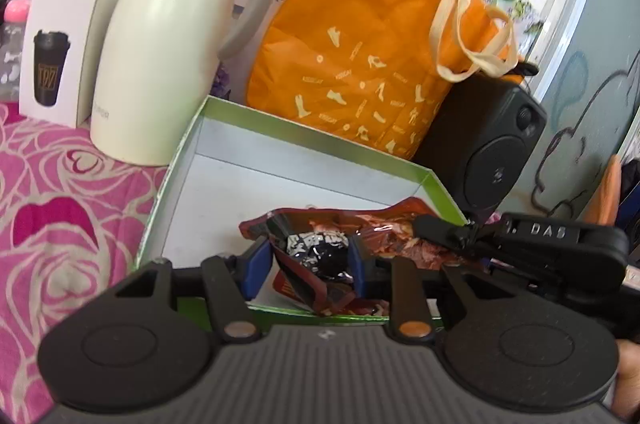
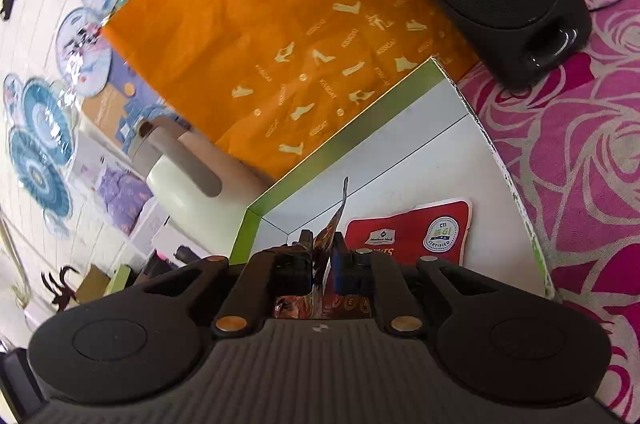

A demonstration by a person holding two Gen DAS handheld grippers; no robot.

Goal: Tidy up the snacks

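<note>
A shallow green-rimmed box (image 1: pixel 312 136) with a white floor lies on the pink rose cloth. My left gripper (image 1: pixel 306 264) is shut on a dark red-brown snack packet (image 1: pixel 320 244) held over the box's near edge. My right gripper (image 2: pixel 322 260) is shut on the thin edge of the same packet (image 2: pixel 334 224); it shows at the right of the left wrist view (image 1: pixel 520 244). A red snack pouch (image 2: pixel 408 232) with a round certified seal lies flat inside the box (image 2: pixel 360 128) under the packet.
A cream thermos jug (image 1: pixel 168 44) and a white cup carton (image 1: pixel 56 60) stand left of the box. An orange shoe-print tote bag (image 1: pixel 360 36) and a black speaker (image 1: pixel 492 144) stand close behind it. Pink rose cloth (image 2: pixel 580 144) spreads around.
</note>
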